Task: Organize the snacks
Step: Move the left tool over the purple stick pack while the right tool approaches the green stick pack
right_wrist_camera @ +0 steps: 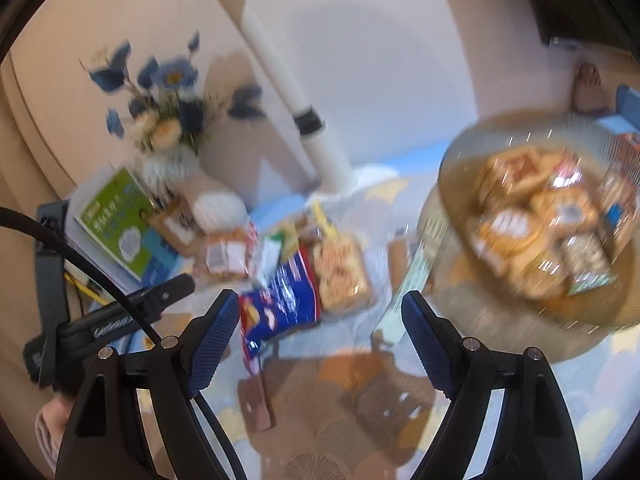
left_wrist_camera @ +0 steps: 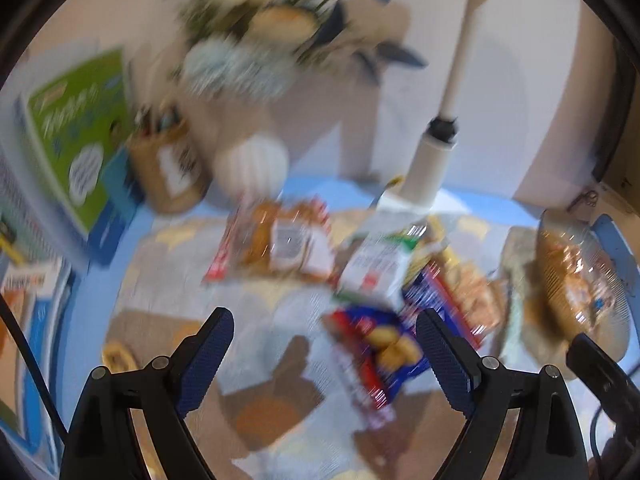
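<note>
Loose snack packets [right_wrist_camera: 304,276] lie mid-frame on the cloth-covered desk [right_wrist_camera: 500,420]. A round glass bowl [right_wrist_camera: 452,184] holding wrapped snacks sits at right. At left, a green book [right_wrist_camera: 120,220], with a flower vase [right_wrist_camera: 168,168] behind it. A lamp post [right_wrist_camera: 316,148] rises behind the packets.

Loose snack packets [right_wrist_camera: 296,276] lie beside a snack-filled glass bowl [right_wrist_camera: 472,312].

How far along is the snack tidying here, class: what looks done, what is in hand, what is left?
Done: several wrapped snacks already sit in the round bowl. In hand: nothing; the left gripper and right gripper are both open and empty. Left: loose packets on the cloth, including the blue and red packet, the biscuit pack and the clear-wrapped cake.
</note>
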`<action>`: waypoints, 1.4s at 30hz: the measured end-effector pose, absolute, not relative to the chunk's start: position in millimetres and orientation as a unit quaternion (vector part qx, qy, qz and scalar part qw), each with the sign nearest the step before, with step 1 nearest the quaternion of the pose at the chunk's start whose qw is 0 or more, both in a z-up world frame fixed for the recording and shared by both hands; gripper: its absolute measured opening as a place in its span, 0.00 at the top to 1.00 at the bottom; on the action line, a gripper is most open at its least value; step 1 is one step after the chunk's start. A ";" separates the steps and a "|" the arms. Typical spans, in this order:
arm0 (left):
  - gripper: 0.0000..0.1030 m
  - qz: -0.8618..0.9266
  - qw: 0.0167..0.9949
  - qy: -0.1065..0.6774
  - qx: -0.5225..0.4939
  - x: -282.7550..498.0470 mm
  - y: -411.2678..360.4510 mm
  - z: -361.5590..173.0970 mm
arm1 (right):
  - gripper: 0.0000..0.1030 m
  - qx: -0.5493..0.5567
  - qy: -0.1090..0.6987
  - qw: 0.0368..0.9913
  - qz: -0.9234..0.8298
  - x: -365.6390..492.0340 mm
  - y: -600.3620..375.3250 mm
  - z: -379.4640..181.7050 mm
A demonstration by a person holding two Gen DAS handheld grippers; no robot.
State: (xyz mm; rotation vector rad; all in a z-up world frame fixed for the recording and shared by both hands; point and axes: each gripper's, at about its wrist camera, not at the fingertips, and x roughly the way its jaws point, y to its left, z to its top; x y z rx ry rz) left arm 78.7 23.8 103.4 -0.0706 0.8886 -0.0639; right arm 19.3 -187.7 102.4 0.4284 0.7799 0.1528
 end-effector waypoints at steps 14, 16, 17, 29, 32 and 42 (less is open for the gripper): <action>0.06 -0.051 0.895 0.438 -0.068 42.3 -0.8 21.2 | 0.02 0.265 0.366 0.891 0.040 51.3 -213.6 30.2; 0.00 -0.046 0.891 0.450 -0.035 49.0 -12.5 13.7 | 0.00 0.269 0.364 0.890 0.054 55.3 -214.3 28.9; 0.00 -0.036 0.890 0.454 -0.010 49.8 -19.4 12.7 | 0.00 0.274 0.361 0.890 0.057 54.2 -215.9 28.7; 0.00 -0.030 0.890 0.455 0.005 50.0 -20.2 11.6 | 0.00 0.296 0.346 0.888 0.066 49.1 -220.9 28.3; 0.00 -0.030 0.890 0.455 0.005 50.0 -21.2 11.6 | 0.00 0.295 0.347 0.888 0.065 48.2 -221.4 28.5; 0.00 -0.029 0.890 0.455 0.005 50.3 -21.3 11.5 | 0.00 0.296 0.346 0.888 0.065 47.8 -222.5 28.1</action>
